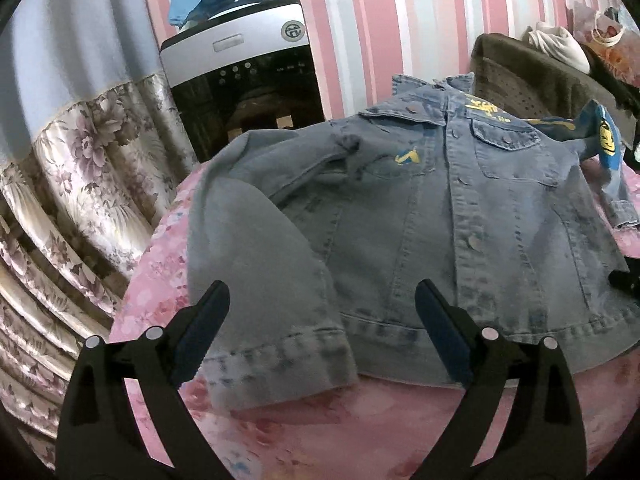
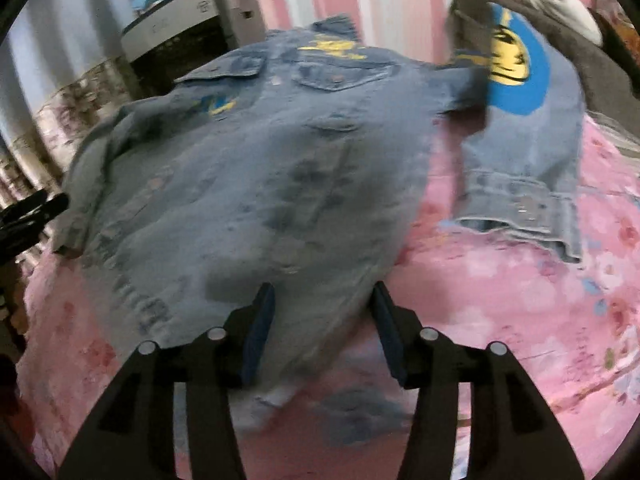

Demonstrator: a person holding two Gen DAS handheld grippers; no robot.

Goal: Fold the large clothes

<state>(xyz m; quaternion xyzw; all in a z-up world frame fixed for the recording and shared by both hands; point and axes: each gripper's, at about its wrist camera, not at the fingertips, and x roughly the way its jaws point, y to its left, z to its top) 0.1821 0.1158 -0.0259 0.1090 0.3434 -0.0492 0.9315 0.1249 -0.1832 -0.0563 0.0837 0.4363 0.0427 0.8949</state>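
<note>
Left wrist view: the denim jacket [image 1: 420,208] lies front-up and buttoned on the bed [image 1: 320,432] with its pink floral cover, collar toward the striped wall.
Left tool [image 1: 322,332]: spread wide, gripping nothing — it hangs just over the near sleeve cuff [image 1: 280,356] and the bottom hem.
Right tool [image 2: 324,332]: partly parted and released, denim showing between its blades at the hem, not pinched as far as I can judge.
Far sleeve [image 2: 524,152]: flung out to the side, its blue and yellow patch [image 2: 516,64] up, lying apart from the body.
Risk, sleeves: if the body is folded before both sleeves are laid in, they will bunch and leave a lumpy, crooked packet.
Risk, grip: stiff denim and a shallow bite — the hem could slip out mid-lift.
Risk, bed: a tool closing low could catch the cover with the cloth and drag it.
Risk, blur: the right view is smeared, so aim there is uncertain.
</note>
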